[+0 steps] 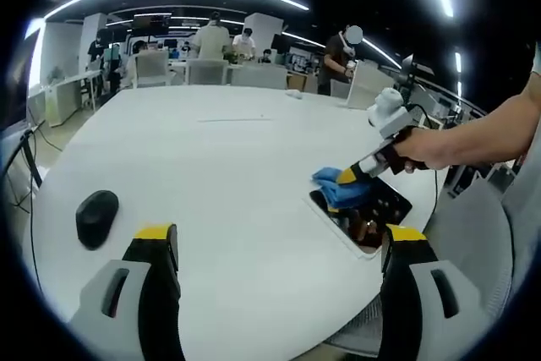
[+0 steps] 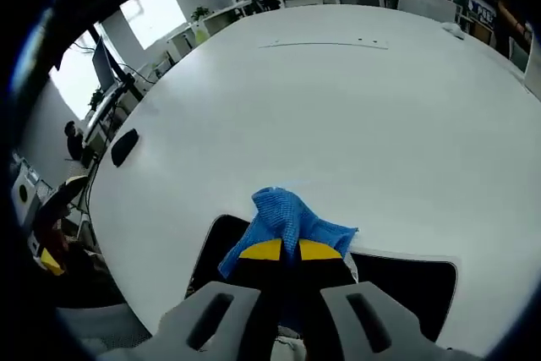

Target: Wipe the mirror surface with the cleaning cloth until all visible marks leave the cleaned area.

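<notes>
White round table (image 1: 228,166) with flat mirror (image 1: 362,213), black mouse (image 1: 96,216)

Your left gripper view sits low at the table (image 1: 228,175) edge, facing across it, the mirror (image 1: 372,213) off to its right. Your right gripper view looks steeply down, close over the mirror (image 2: 414,281). Both share the tabletop (image 2: 338,116).

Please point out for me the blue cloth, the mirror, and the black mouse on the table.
blue cloth (image 2: 283,213): right gripper view, on the bunched top fold.
mirror (image 1: 380,205): left gripper view, on its dark reflecting face.
black mouse (image 1: 96,216): left gripper view, on its rounded back.
</notes>
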`<state>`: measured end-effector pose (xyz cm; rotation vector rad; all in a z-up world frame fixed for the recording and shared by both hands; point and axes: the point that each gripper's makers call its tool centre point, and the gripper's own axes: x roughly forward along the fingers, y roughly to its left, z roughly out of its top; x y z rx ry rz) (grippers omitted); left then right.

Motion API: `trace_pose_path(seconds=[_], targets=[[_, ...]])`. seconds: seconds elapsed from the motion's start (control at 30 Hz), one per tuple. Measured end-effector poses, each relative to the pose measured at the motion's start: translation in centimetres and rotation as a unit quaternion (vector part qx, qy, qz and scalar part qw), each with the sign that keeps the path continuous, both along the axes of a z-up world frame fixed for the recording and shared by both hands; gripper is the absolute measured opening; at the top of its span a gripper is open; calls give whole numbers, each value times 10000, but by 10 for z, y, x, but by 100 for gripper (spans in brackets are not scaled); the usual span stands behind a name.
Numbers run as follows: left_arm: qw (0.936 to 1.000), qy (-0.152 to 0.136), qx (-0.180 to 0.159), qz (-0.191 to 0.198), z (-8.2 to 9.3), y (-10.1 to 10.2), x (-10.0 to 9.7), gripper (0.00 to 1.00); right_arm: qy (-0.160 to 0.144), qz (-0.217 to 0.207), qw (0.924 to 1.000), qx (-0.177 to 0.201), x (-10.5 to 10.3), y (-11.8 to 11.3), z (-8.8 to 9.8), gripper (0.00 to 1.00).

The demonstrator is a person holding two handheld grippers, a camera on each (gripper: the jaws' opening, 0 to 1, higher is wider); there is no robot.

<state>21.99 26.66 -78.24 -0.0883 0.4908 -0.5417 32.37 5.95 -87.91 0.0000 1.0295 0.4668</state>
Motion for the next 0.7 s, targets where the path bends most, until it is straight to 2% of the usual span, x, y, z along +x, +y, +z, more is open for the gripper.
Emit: trace_pose_path(seconds=[0.37, 0.7], targets=[[10000, -7, 17, -5, 3, -1, -1, 99, 15, 111, 9998, 184, 3, 27, 0, 0], [10000, 15, 21, -11, 2, -4, -3, 99, 15, 72, 9997, 212, 5, 26, 0, 0]])
